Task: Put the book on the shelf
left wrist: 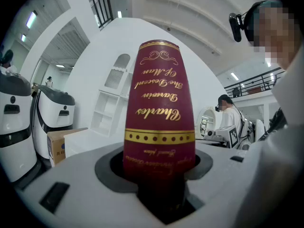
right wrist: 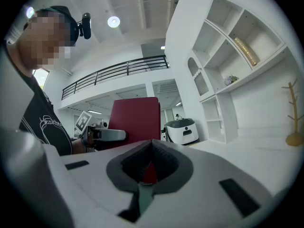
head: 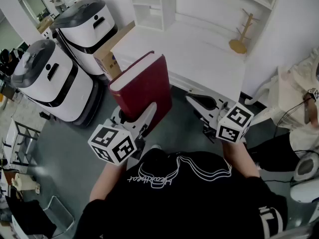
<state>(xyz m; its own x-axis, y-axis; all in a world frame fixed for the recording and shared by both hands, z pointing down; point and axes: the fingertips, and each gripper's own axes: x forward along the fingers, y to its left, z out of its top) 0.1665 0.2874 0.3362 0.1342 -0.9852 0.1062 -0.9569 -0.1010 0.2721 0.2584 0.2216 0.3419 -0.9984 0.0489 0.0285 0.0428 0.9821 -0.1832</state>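
Note:
A thick dark red book (head: 144, 86) with gold lettering on its spine (left wrist: 159, 113) is held up in the air, spine toward the left gripper's camera. My left gripper (head: 142, 118) is shut on its lower edge, one jaw on each cover (left wrist: 161, 175). My right gripper (head: 194, 101) hovers to the book's right, apart from it, jaws shut together with nothing in them (right wrist: 148, 167). The right gripper view shows the book's red cover (right wrist: 135, 120) beyond those jaws. The white shelf unit (head: 149, 4) stands at the back, its compartments (right wrist: 228, 56) open.
A white table (head: 199, 49) lies ahead below the shelves, with a wooden mug tree (head: 241, 34) on it. A cardboard box (head: 112, 54) and two white machines (head: 50, 78) (head: 84, 26) stand at the left. A seated person (head: 304, 103) is at the right.

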